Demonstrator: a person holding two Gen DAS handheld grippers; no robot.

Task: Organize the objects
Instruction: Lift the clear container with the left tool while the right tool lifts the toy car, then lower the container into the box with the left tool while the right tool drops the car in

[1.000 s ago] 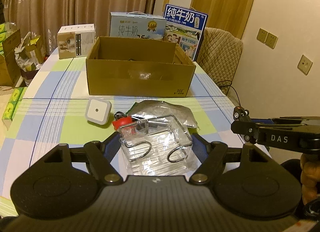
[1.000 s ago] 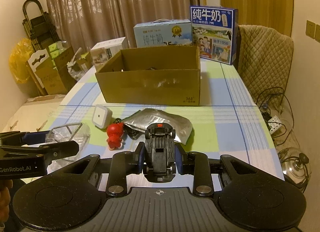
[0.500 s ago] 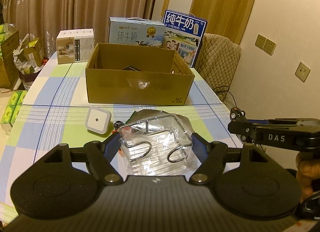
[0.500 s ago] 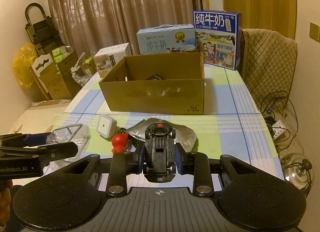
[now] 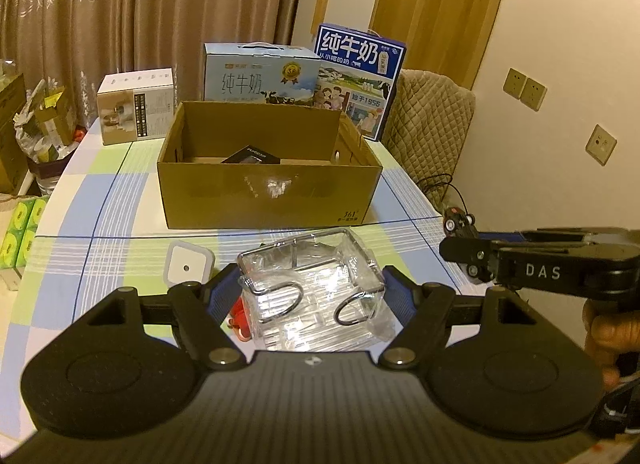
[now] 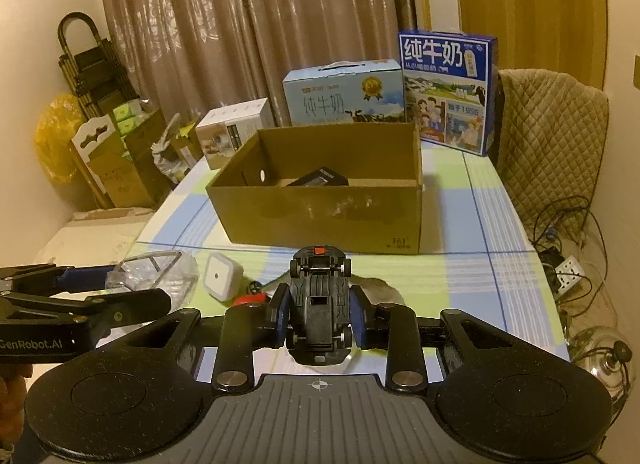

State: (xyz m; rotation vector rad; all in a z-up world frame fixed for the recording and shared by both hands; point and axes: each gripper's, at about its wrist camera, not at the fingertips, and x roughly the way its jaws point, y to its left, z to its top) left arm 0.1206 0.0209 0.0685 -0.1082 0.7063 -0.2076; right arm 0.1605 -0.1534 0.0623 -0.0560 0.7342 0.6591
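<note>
My left gripper is shut on a clear plastic pack with a wire frame, held above the checked table; the pack also shows in the right wrist view. My right gripper is shut on a black toy car, underside up, and the car shows at the right of the left wrist view. An open cardboard box stands ahead of both, with a black item inside. On the table below lie a white square night light and a partly hidden red figure.
Behind the box stand two milk cartons and a white box. A quilted chair is at the far right. A silver pouch lies under the right gripper. A power strip with cables lies on the floor at the right.
Both grippers have risen and come closer to the cardboard box, so its inside and the black item now show. Each still holds its object.
</note>
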